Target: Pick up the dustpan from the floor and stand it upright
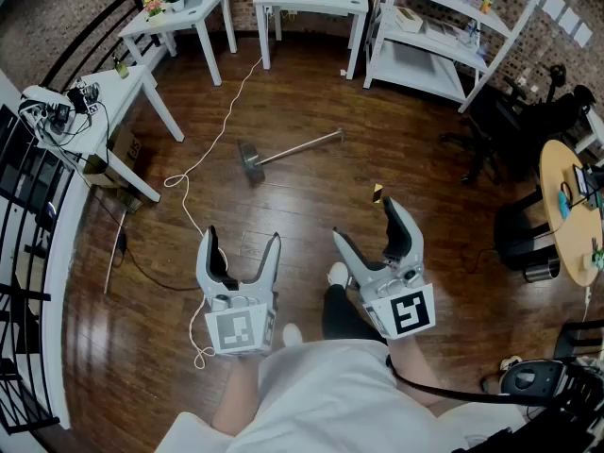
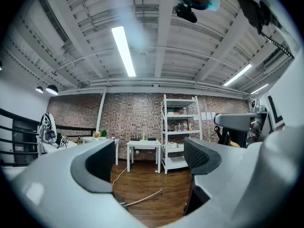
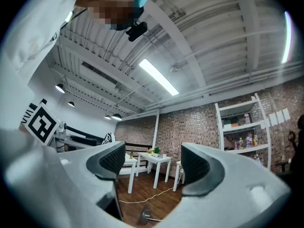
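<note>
Dustpan (image 1: 290, 151) lies flat on open floor (image 1: 311, 201) — cable (image 1: 229, 121) just beside.

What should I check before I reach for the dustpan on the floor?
1. Left gripper open, nothing between its jaws: ok.
2. Right gripper open, nothing between its jaws: ok.
3. Dustpan in view, lying flat: ok.
4. Dustpan within either gripper's reach: not ok, it lies well ahead of both.
5. White cable clear of the pan end: cannot tell, it runs close by.
</note>
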Demonstrator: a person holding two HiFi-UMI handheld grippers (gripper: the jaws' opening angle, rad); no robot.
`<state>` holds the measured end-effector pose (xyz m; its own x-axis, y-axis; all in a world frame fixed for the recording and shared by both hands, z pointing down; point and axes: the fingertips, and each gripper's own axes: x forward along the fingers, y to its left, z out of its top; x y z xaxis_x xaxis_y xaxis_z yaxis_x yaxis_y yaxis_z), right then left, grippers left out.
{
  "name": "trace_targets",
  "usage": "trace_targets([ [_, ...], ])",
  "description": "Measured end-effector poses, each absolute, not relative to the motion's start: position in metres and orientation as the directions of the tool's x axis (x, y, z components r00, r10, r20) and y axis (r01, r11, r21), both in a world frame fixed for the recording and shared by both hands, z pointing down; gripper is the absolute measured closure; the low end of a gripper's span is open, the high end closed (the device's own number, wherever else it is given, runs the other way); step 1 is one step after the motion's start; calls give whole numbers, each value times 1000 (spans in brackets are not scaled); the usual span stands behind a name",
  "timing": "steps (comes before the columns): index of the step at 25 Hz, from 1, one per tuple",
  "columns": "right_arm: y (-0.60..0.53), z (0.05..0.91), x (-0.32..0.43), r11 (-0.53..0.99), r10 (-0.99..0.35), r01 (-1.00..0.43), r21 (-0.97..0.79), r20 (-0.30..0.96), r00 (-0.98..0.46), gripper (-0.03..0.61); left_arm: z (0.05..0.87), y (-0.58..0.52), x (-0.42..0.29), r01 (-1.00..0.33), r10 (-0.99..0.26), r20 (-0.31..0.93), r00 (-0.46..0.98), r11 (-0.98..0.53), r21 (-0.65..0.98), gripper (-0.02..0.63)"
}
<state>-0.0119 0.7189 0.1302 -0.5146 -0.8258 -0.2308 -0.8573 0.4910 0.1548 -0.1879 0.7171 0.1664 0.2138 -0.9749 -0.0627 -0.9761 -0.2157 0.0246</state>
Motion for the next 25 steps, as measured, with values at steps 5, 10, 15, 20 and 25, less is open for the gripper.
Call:
trace_targets([
  [5, 638, 118, 12, 523, -807, -843, 123, -247, -536, 241, 151, 638, -146, -971, -968, -95, 232, -226, -73, 156],
  [10, 549, 112, 60, 502, -814, -854, 137, -259, -520, 241, 139, 557, -106, -972, -972, -91, 215, -204, -113, 154],
  [15, 495, 138, 94, 519, -826, -849, 101, -197, -528, 259, 160, 498, -75, -973, -975, -15, 222, -221, -74, 160],
  [20, 440, 173, 110, 524, -841, -849, 63, -115, -528, 268, 209, 447, -63, -969, -969, 65, 237, -241, -62, 213],
  [25, 367, 213, 104, 527, -848, -847, 77, -29, -530, 268, 253, 362, -61, -963, -953, 146, 267, -271, -7, 213],
])
